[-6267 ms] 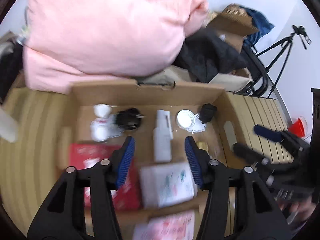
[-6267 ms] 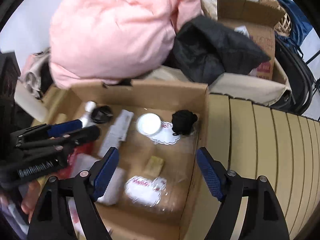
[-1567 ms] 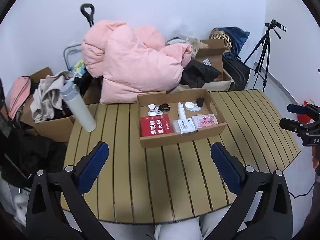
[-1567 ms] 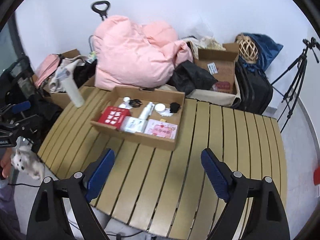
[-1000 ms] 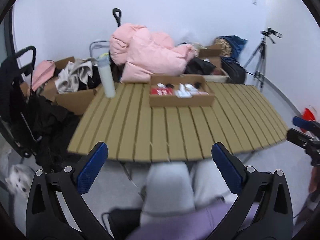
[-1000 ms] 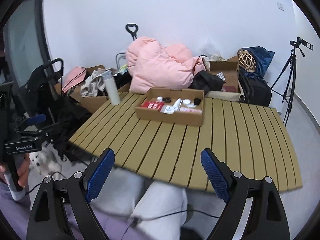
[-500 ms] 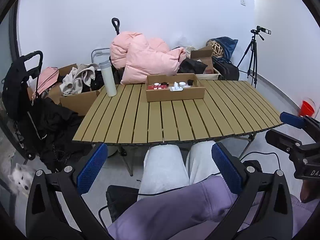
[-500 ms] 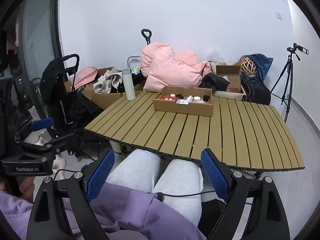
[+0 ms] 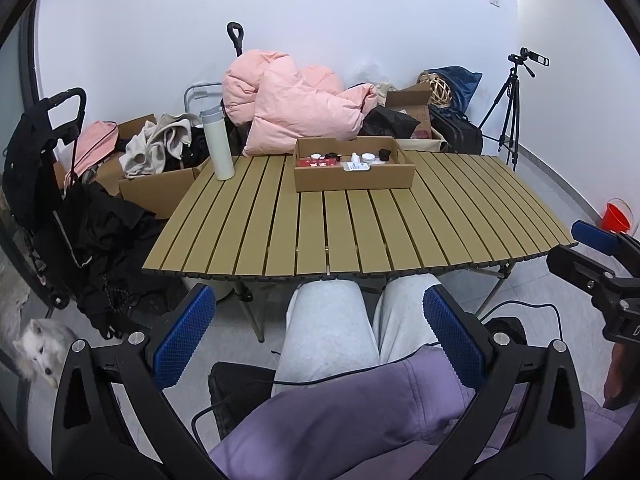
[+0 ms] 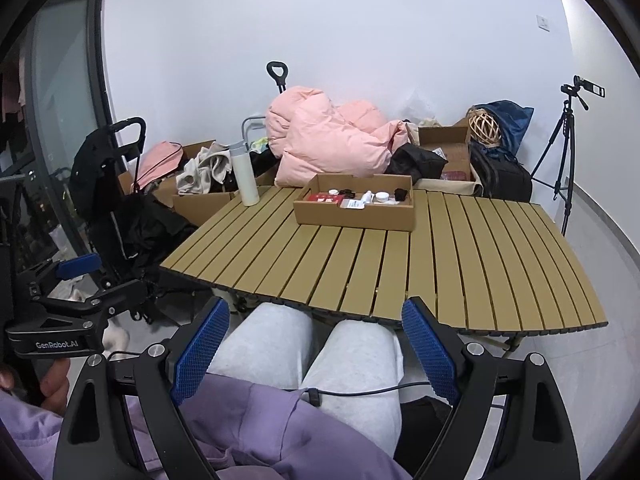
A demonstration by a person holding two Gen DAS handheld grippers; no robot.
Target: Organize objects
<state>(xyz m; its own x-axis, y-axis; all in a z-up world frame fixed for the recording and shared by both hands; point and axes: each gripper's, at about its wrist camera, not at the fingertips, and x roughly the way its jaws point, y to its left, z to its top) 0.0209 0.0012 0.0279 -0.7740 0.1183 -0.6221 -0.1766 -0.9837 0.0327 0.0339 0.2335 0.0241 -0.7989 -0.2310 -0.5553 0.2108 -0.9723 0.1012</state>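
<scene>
Cardboard, shallow and open-topped, the box point(image 9: 354, 176) sits near the far edge of the slatted surface point(image 9: 360, 232), toward its middle. Inside lie a flat red packet point(image 9: 319, 163), a white packet point(image 9: 356, 166), a small white bottle point(image 9: 354, 157), a round white jar point(image 9: 368, 157) and some small black pieces point(image 9: 384, 153), all too small to read further. Nothing of the task's lies loose on the slats; only a tall white flask point(image 9: 216, 142) stands upright at the far left corner. So the sorting looks finished, or close to it, with nothing plainly left to gather.

Both tools hang well short of the near edge, above grey-trousered knees point(image 10: 312, 360). The left tool point(image 9: 320, 344) is released, its ribbed blue pads point(image 9: 185, 340) wide apart and holding nothing; the right tool point(image 10: 316, 352) likewise gapes, bare.
</scene>
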